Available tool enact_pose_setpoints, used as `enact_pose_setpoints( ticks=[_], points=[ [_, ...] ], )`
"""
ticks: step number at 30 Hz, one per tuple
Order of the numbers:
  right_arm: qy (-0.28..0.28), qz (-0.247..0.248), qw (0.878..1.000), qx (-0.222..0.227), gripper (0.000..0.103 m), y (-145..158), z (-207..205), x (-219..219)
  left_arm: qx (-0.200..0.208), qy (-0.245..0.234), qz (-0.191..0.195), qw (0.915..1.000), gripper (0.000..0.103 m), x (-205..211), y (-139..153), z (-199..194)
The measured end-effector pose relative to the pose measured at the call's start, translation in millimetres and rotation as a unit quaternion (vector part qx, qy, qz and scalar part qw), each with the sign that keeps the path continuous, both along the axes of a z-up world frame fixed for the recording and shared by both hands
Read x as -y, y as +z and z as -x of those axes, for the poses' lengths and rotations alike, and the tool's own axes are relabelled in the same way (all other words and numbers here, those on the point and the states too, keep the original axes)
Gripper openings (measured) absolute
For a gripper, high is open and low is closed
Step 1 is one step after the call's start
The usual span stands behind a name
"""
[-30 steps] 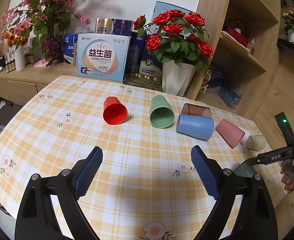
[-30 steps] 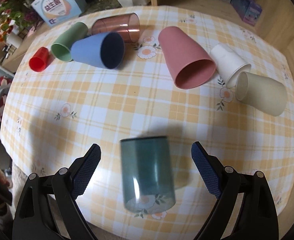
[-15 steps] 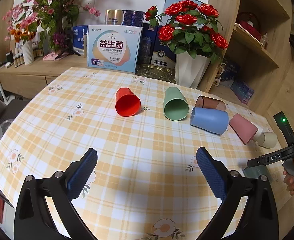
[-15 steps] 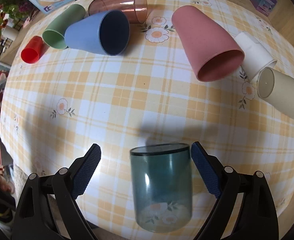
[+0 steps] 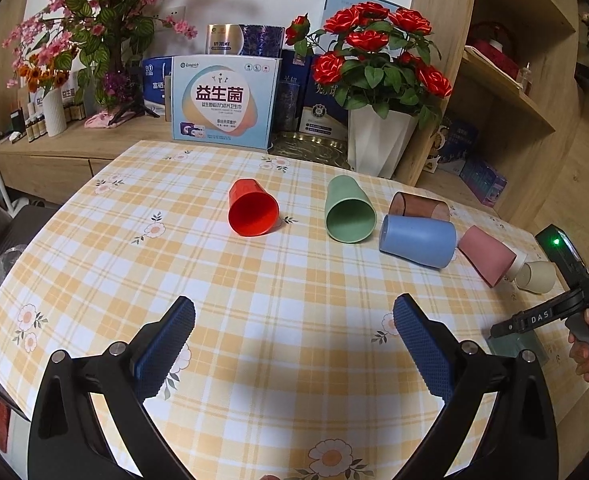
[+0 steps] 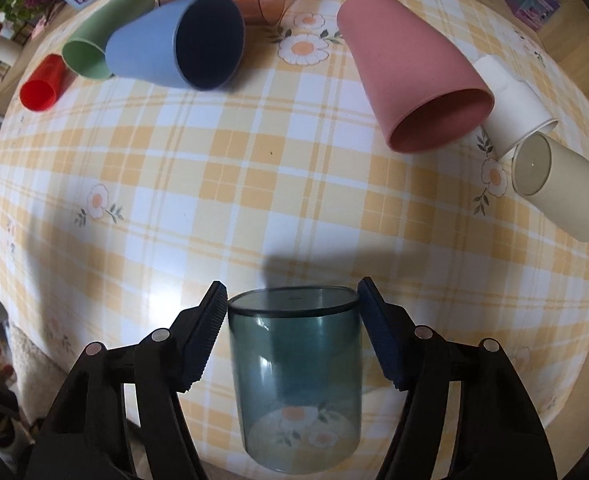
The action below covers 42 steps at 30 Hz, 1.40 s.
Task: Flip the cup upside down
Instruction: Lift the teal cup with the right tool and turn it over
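While lying on its side near the table (image 6: pixel 294 184) edge, the teal see-through cup (image 6: pixel 296 376) is sitting right between the right gripper (image 6: pixel 292 320) pads, closed in against its rim end. Probably light, stiff and slick plastic, so gripping mid-body seems safer. Left gripper (image 5: pixel 294 338) hanging wide, holding nothing.

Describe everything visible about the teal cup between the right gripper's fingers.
The teal cup is a see-through, tinted, straight-walled cylinder, plastic by its look, with a darker rim. It lies on its side on the checked tablecloth near the table's edge; flower prints show through its wall. The right gripper brackets it, pads at or almost at its sides near the far end. No other cup touches it.
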State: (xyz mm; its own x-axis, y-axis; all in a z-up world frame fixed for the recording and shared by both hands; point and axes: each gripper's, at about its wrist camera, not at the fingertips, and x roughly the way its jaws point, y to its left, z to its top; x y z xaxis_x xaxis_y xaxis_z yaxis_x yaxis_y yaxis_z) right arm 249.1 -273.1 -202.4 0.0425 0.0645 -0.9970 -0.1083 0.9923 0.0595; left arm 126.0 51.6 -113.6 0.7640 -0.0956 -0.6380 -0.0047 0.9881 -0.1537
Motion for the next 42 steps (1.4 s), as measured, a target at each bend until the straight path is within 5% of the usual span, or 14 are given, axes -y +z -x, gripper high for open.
enact_pose_setpoints(
  ticks=[10,25,42],
  points=[
    [0.001,0.004,1.0,-0.004,0.061,-6.1,-1.8,0.5,0.002,-0.003,0.002,1.0,0.097,2.0,-0.1,1.4],
    [-0.02,-0.031,0.997,0.068,0.061,24.5,49.7,21.5,0.013,-0.021,0.009,0.9996,0.097,13.1,9.6,8.2],
    [-0.057,-0.062,0.974,0.209,0.061,62.7,126.3,51.2,-0.006,-0.043,-0.006,0.999,0.097,36.3,16.2,15.8]
  ],
)
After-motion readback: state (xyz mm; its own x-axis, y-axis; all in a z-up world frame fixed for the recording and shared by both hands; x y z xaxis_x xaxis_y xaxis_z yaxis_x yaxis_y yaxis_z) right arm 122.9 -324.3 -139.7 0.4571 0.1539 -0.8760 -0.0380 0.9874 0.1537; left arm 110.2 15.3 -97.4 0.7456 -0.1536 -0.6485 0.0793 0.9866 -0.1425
